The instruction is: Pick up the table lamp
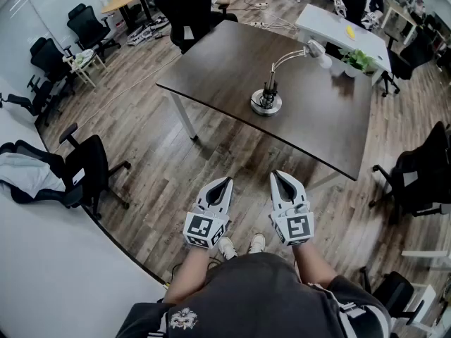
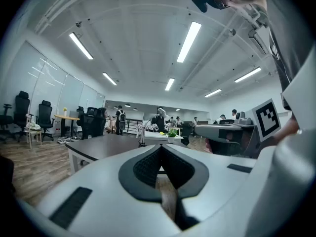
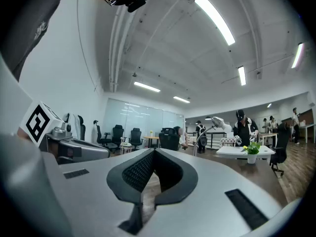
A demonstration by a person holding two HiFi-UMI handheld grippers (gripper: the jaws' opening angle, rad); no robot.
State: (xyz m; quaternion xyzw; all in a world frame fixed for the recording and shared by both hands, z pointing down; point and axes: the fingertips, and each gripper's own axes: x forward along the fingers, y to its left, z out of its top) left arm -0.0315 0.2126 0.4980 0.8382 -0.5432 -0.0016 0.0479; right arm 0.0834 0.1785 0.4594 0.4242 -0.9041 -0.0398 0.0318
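The table lamp has a round silver base and a curved arm that ends in a small head. It stands upright near the middle of the dark table. Both grippers hover over the floor short of the table's near edge, well apart from the lamp. My left gripper is shut with nothing in it, and so is my right gripper. The lamp shows small and far off in the left gripper view and in the right gripper view, beyond the closed jaw tips.
Black office chairs stand on the wooden floor at the left, and another at the right. A white table with a potted plant lies behind the dark table. People stand at the far end of the room.
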